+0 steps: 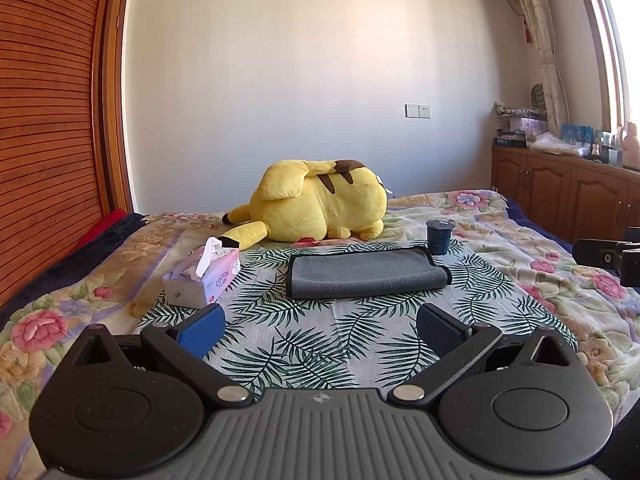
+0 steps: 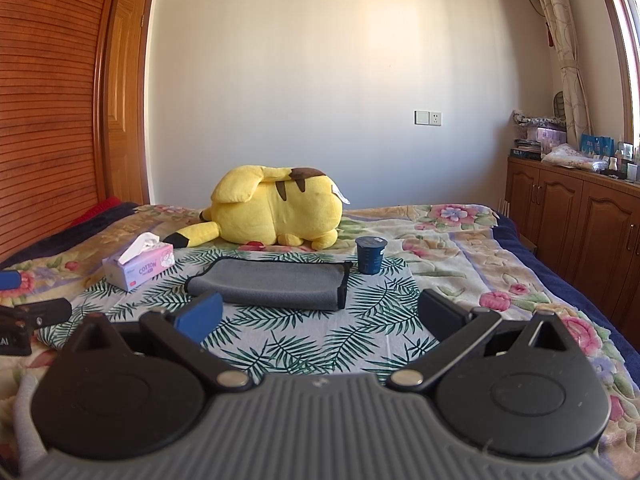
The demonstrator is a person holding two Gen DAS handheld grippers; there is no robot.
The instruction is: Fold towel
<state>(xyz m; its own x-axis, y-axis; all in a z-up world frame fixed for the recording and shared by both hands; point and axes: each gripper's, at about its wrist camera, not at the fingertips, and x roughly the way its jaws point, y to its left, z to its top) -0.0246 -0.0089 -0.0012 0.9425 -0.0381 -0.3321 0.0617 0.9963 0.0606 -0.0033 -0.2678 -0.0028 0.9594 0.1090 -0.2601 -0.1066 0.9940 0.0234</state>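
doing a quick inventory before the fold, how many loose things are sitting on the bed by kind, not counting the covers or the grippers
Towels: 1, the grey towel, already doubled over
Plush toys: 1, the yellow plush
Tissue boxes: 1, the tissue box
Cups: 1, the dark blue cup
Total: 4

Tissue box (image 1: pixel 202 278), cup (image 1: pixel 439 237) seemingly flank towel (image 1: pixel 366 276).

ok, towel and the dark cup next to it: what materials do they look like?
Towel: looks like grey microfibre or plush cloth, matte with a soft nap and a black stitched border. Cup: probably plastic, dark blue and slightly glossy, with what seems a sealed film lid; can't confirm.
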